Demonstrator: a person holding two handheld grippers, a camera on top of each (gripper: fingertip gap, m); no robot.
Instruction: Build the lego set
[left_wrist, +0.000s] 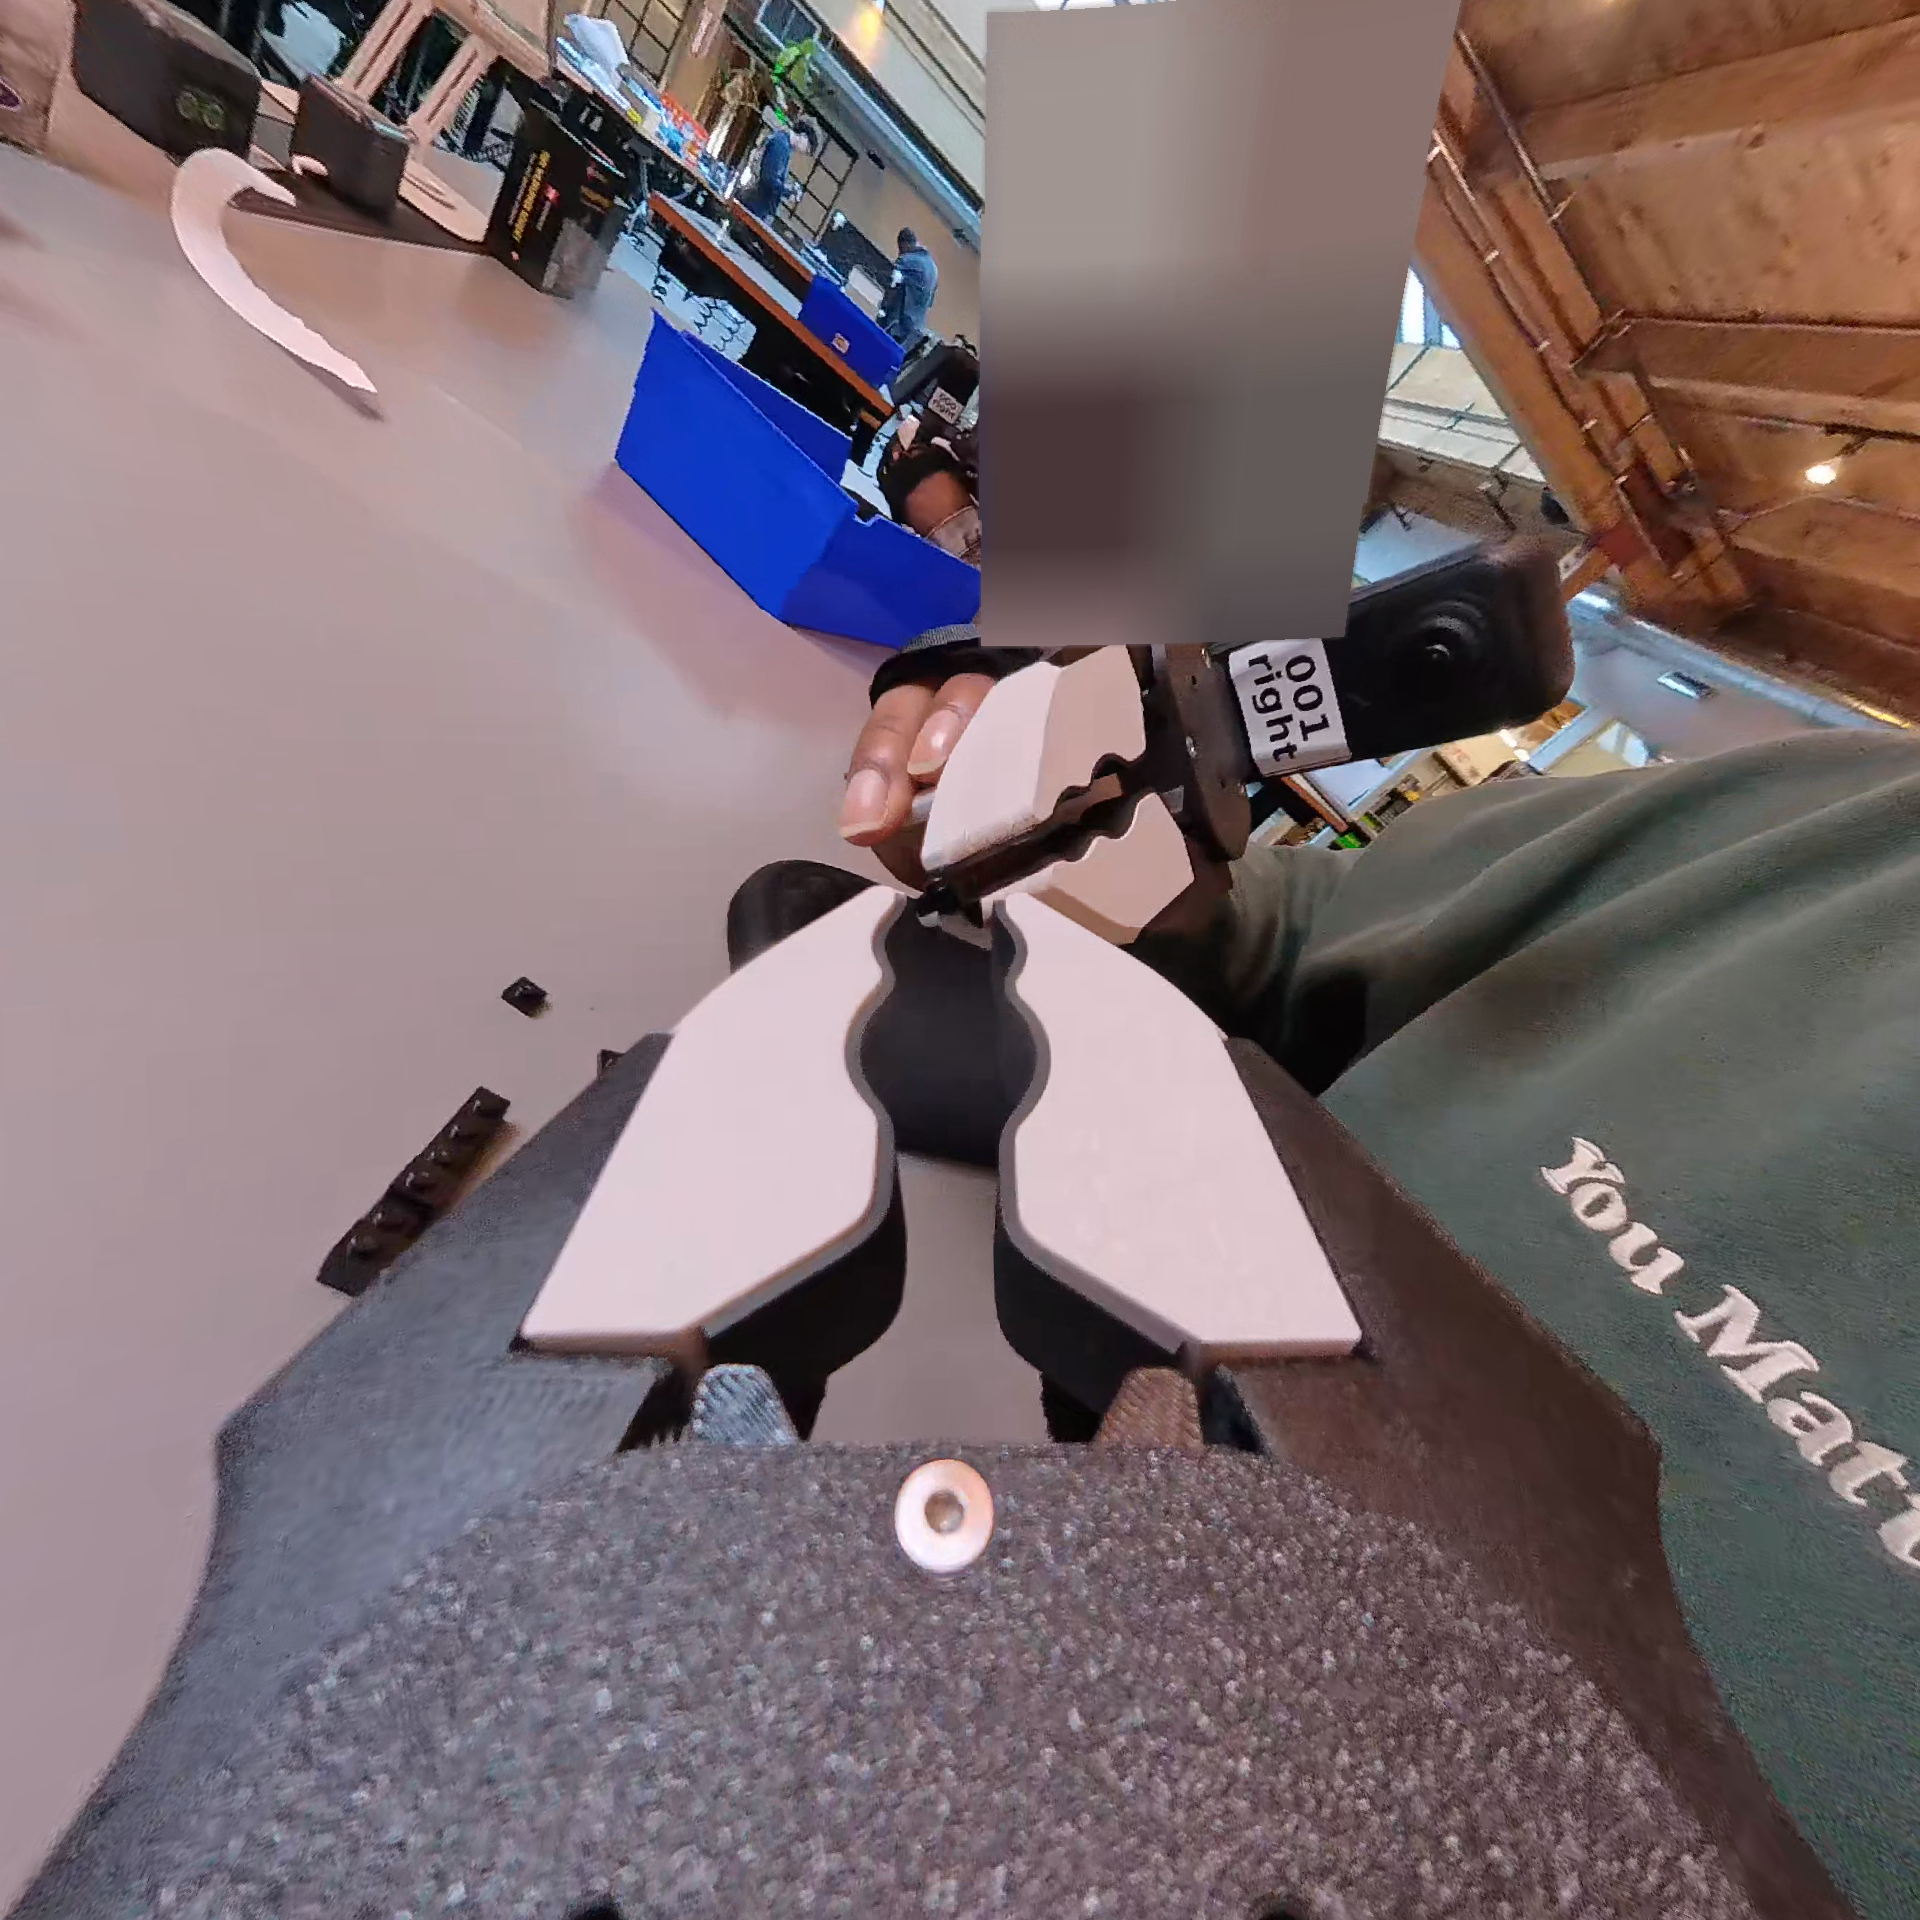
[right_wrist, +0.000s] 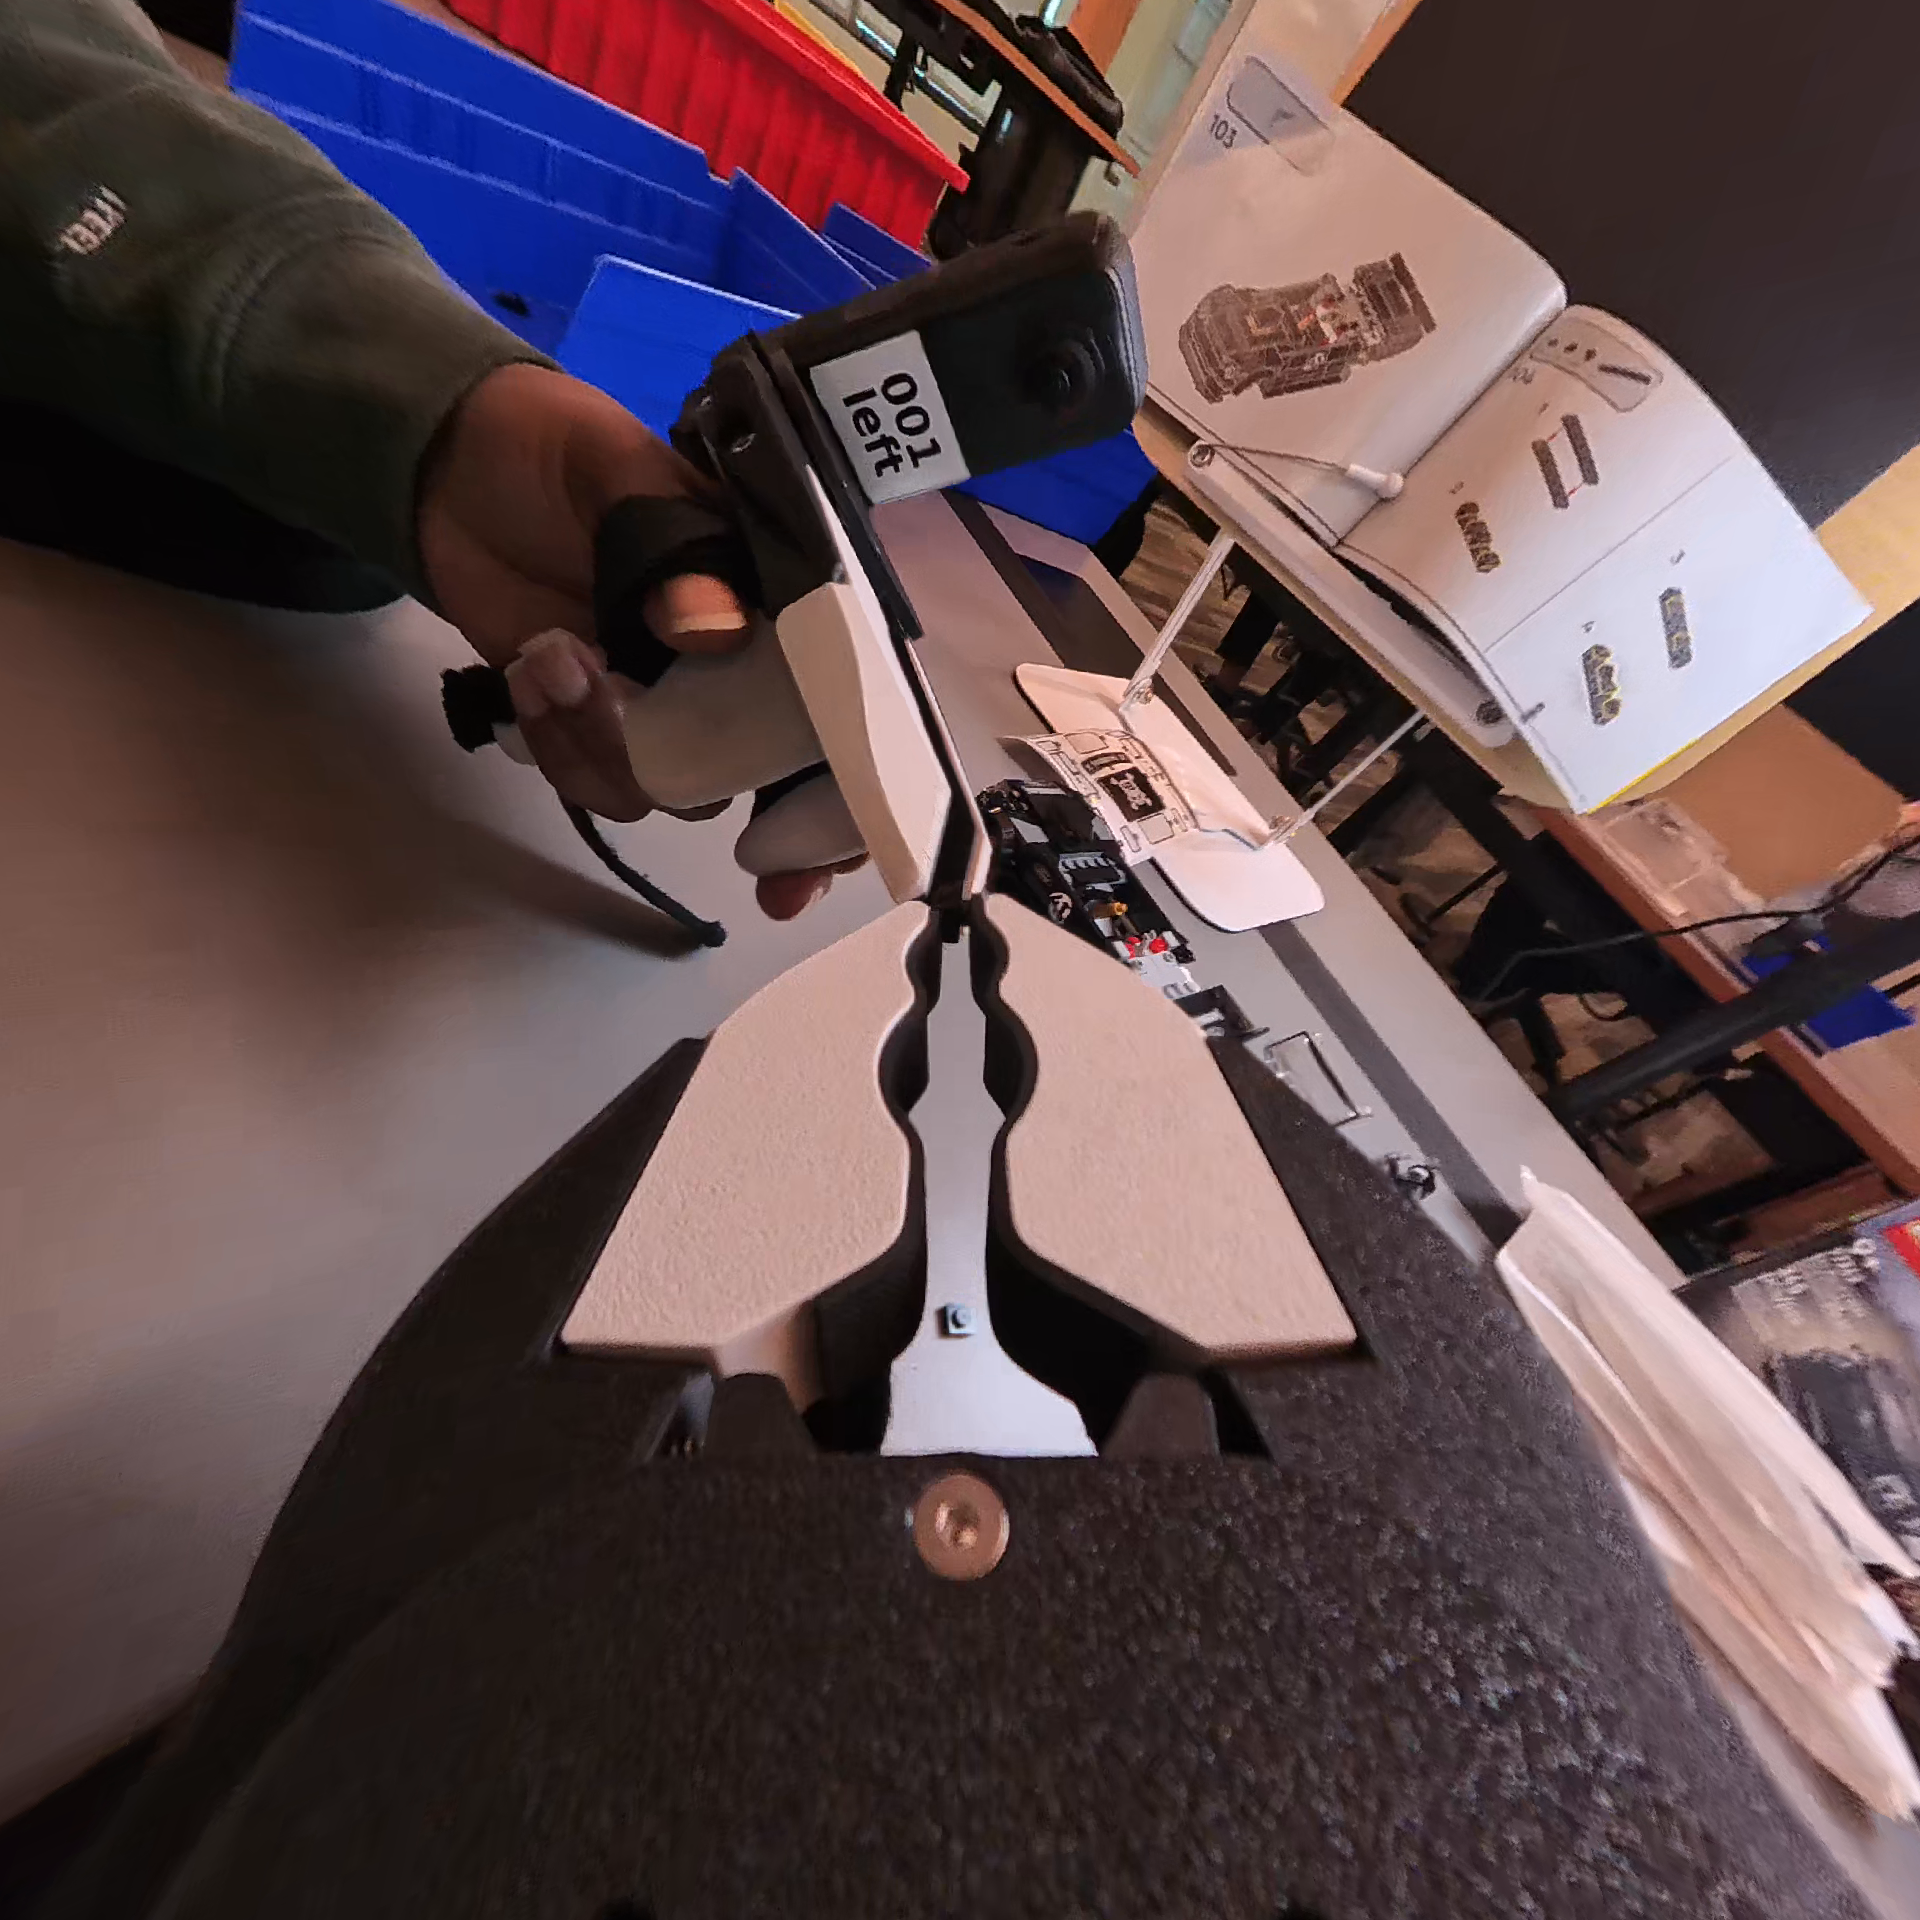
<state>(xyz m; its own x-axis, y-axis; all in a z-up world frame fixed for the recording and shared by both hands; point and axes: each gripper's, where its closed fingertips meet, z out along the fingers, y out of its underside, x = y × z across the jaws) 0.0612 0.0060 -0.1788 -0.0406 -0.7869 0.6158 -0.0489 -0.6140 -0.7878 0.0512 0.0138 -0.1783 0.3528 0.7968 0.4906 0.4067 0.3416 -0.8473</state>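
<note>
above the grey table, both tools meet tip to tip, left tool and right tool each clamped on a small piece.

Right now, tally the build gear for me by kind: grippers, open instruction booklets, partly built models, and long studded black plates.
Grippers: 2 (left gripper, right gripper)
Open instruction booklet: 1
Partly built lego model: 1
Long studded black plate: 1
Total: 5
</note>
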